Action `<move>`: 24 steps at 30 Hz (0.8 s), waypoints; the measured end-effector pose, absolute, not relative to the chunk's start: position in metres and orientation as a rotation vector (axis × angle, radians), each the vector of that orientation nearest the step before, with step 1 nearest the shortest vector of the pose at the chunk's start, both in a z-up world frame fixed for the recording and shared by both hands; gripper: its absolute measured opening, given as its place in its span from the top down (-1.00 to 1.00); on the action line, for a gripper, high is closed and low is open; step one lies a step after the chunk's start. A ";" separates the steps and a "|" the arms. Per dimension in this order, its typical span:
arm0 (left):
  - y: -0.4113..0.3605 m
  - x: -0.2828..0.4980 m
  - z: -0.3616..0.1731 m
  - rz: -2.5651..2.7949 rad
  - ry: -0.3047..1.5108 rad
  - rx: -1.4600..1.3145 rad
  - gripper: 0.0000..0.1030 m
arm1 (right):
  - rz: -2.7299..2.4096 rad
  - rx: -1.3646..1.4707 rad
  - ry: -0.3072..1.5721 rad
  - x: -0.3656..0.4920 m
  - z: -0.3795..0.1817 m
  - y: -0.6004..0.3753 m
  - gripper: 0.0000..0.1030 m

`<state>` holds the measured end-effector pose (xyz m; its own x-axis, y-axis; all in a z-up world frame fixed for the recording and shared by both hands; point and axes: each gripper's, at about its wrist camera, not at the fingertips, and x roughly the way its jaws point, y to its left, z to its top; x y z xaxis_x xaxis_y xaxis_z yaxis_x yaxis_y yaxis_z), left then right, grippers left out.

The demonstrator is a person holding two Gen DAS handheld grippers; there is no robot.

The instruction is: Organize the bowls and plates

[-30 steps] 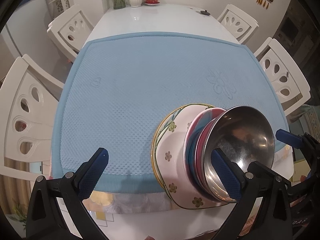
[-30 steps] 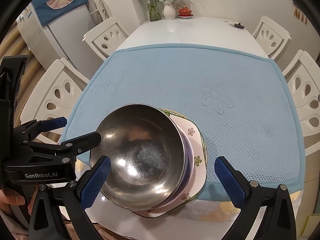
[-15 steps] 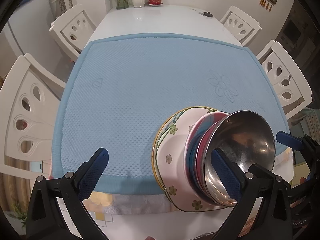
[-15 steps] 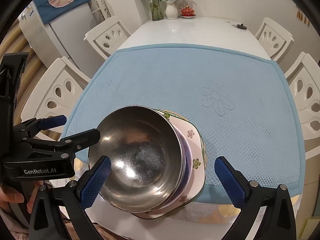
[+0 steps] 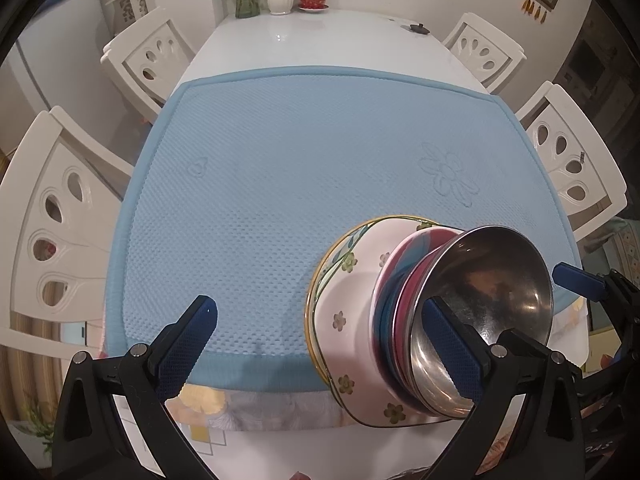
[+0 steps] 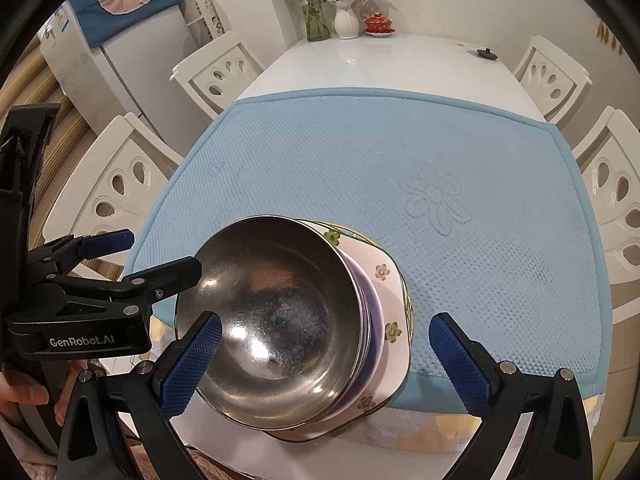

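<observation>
Right wrist view: a steel bowl (image 6: 280, 332) tops a stack, nested in a purple-and-red bowl (image 6: 370, 308) that sits on a pink flowered square plate (image 6: 394, 280) over a yellow-rimmed plate (image 6: 352, 235). The stack stands at the near edge of the blue mat (image 6: 400, 152), partly overhanging it, on the white table (image 6: 380, 60). The right gripper (image 6: 325, 356) hangs above the stack, jaws wide apart, holding nothing. The left gripper (image 5: 328, 340) is likewise spread wide and empty, its right finger beside the steel bowl (image 5: 486, 300). White chairs (image 6: 132, 184) ring the table; a vase (image 6: 346, 20) stands at its far end.
</observation>
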<state>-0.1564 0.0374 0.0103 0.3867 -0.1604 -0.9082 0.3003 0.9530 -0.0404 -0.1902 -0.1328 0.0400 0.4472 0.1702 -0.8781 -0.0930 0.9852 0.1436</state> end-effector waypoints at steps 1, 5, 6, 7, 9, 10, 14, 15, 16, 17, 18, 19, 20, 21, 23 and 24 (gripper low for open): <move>0.037 -0.156 0.010 -0.293 1.138 0.138 -0.99 | 0.163 0.078 1.095 -0.190 0.040 -0.133 -1.00; 0.036 -0.157 0.010 -0.291 1.138 0.138 -0.99 | 0.165 0.077 1.099 -0.189 0.039 -0.132 -1.00; 0.036 -0.157 0.010 -0.290 1.138 0.138 -0.99 | 0.166 0.077 1.099 -0.189 0.039 -0.131 -1.00; 0.036 -0.157 0.010 -0.289 1.139 0.139 -0.99 | 0.166 0.077 1.099 -0.189 0.038 -0.130 -1.00; 0.035 -0.157 0.010 -0.287 1.140 0.139 -0.99 | 0.166 0.077 1.100 -0.189 0.038 -0.130 -1.00; 0.035 -0.156 0.010 -0.287 1.140 0.139 -0.99 | 0.166 0.078 1.102 -0.189 0.037 -0.130 -1.00; 0.035 -0.156 0.010 -0.283 1.139 0.142 -0.99 | 0.166 0.079 1.103 -0.189 0.037 -0.129 -1.00; 0.034 -0.155 0.010 -0.282 1.139 0.144 -0.99 | 0.166 0.079 1.103 -0.189 0.036 -0.129 -1.00; 0.034 -0.156 0.009 -0.282 1.140 0.145 -0.99 | 0.166 0.079 1.103 -0.189 0.036 -0.129 -1.00; 0.034 -0.156 0.009 -0.281 1.140 0.146 -0.99 | 0.166 0.080 1.103 -0.189 0.036 -0.129 -1.00; 0.032 -0.156 0.008 -0.279 1.140 0.147 -0.99 | 0.166 0.079 1.103 -0.189 0.036 -0.129 -1.00; 0.032 -0.156 0.008 -0.278 1.140 0.149 -0.99 | 0.165 0.078 1.103 -0.189 0.036 -0.129 -1.00; 0.032 -0.156 0.008 -0.277 1.139 0.149 -0.99 | 0.166 0.078 1.103 -0.189 0.036 -0.130 -1.00; 0.032 -0.156 0.008 -0.276 1.140 0.150 -0.99 | 0.166 0.078 1.103 -0.189 0.036 -0.130 -1.00; 0.032 -0.156 0.008 -0.273 1.140 0.150 -0.99 | 0.166 0.079 1.104 -0.189 0.035 -0.129 -1.00; 0.032 -0.156 0.008 -0.272 1.140 0.151 -0.99 | 0.166 0.079 1.104 -0.188 0.035 -0.129 -1.00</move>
